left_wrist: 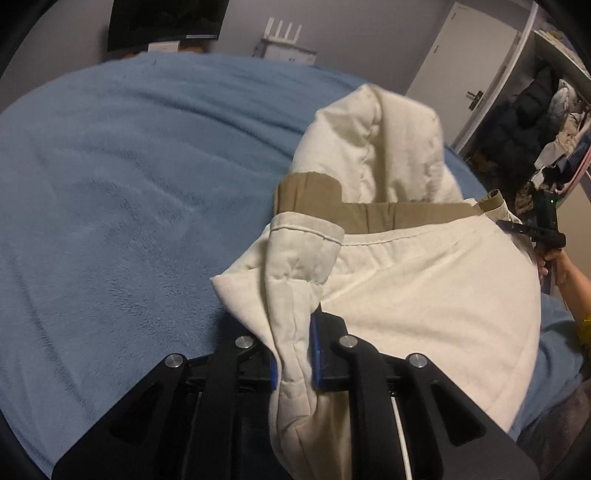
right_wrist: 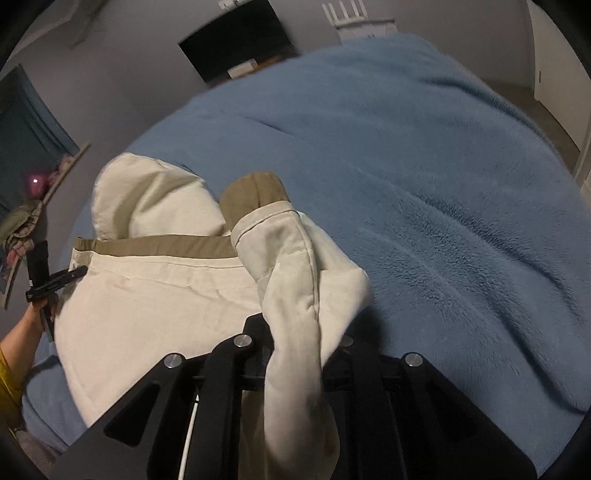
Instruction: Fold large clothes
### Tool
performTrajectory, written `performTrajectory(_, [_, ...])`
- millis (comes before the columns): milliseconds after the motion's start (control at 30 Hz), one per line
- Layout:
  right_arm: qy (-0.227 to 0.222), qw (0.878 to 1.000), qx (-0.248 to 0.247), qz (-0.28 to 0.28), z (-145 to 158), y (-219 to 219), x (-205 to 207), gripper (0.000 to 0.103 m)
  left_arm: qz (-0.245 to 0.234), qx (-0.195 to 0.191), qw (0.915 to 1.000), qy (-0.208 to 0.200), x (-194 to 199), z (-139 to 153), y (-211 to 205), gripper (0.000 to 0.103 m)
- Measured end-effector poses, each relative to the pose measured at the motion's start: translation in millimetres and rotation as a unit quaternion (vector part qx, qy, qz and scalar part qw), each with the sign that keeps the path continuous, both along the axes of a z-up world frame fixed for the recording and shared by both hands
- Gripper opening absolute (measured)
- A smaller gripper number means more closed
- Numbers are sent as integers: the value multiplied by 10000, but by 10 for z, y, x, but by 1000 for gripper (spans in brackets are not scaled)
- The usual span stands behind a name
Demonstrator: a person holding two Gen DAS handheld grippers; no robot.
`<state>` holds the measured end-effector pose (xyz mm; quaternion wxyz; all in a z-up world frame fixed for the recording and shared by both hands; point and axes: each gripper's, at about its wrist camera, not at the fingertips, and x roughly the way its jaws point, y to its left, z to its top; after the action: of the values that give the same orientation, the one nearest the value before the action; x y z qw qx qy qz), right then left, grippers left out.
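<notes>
A cream quilted garment (left_wrist: 424, 288) with a tan inner band (left_wrist: 388, 218) hangs over the blue fleece blanket (left_wrist: 129, 184); its hood-like end (left_wrist: 376, 147) lies farther off. My left gripper (left_wrist: 294, 354) is shut on a fold at the garment's left edge, with cloth filling the gap between the blue pads (left_wrist: 316, 354). At the garment's other side, my right gripper (left_wrist: 517, 227) shows small. The right wrist view has my right gripper (right_wrist: 299, 339) shut on a bunched cuff of the garment (right_wrist: 155, 295), which drapes over one finger. My left gripper (right_wrist: 70, 275) grips the far edge there.
The blanket (right_wrist: 443, 184) covers a wide bed. A white door (left_wrist: 461, 66) and a rack of hanging clothes (left_wrist: 546, 122) stand at the right. A dark screen (left_wrist: 166, 22) and a white router (left_wrist: 284, 44) sit beyond the bed. A person's hand (left_wrist: 557, 266) holds the right gripper.
</notes>
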<state>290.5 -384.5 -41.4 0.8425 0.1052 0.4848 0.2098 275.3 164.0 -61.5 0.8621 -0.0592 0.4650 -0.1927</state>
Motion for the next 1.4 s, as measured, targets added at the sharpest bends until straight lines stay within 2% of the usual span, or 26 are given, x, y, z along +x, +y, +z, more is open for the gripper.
performTrajectory(167, [184, 9997, 106, -97, -224, -13, 46, 18, 55, -313, 9994, 154, 23, -156, 47, 21])
performTrajectory(267, [213, 9995, 45, -210, -217, -10, -54, 25, 163, -336, 9992, 115, -24, -79, -16, 27])
performTrajectory(300, [241, 9992, -65, -315, -177, 5, -78, 32, 250, -226, 9994, 95, -46, -40, -41, 33])
performTrajectory(333, [251, 9988, -160, -383, -151, 5, -94, 38, 323, -167, 9993, 110, -88, -23, -49, 53])
performTrajectory(400, [155, 9974, -549, -444, -30, 63, -194, 58, 421, -70, 9991, 74, -178, 66, -74, 78])
performTrajectory(467, [-130, 9941, -984, -446, 142, 150, -333, 72, 357, 158, 9992, -92, -322, 223, -172, 81])
performTrajectory(500, [-363, 9900, -1290, -443, 284, 226, -489, 73, 391, 391, 9983, -171, -414, 331, -247, 87])
performTrajectory(600, [-700, 9828, -1653, -435, 536, 397, -870, 78, 450, 798, 9951, -377, -698, 547, -426, 90])
performTrajectory(667, [-823, 9797, -1798, -335, 653, 547, -1120, 87, 421, 1179, 9905, -574, -993, 710, -633, 97])
performTrajectory(733, [-902, 9767, -1933, -220, 730, 692, -1426, 93, 423, 1474, 9862, -631, -1239, 756, -823, 96])
performTrajectory(833, [-918, 9767, -1940, -36, 721, 911, -1811, 95, 589, 1468, 9869, -307, -1468, 725, -1109, 96])
performTrajectory(900, [-851, 9778, -1913, -18, 658, 1029, -1998, 95, 667, 1280, 9895, -44, -1554, 603, -1225, 96])
performTrajectory(967, [-799, 9790, -1877, -32, 590, 1101, -2096, 95, 822, 1329, 9876, 152, -1613, 490, -1369, 96])
performTrajectory(1133, [-522, 9799, -1923, -30, 285, 1288, -2088, 95, 653, 1764, 9820, 170, -1651, 264, -1718, 96])
performTrajectory(1233, [-511, 9802, -1913, -84, 160, 1365, -1961, 95, 589, 1777, 9822, 172, -1579, 170, -1778, 98])
performTrajectory(1400, [-608, 9810, -1835, -196, 155, 1455, -1646, 95, 699, 1480, 9863, 198, -1383, 106, -1692, 98])
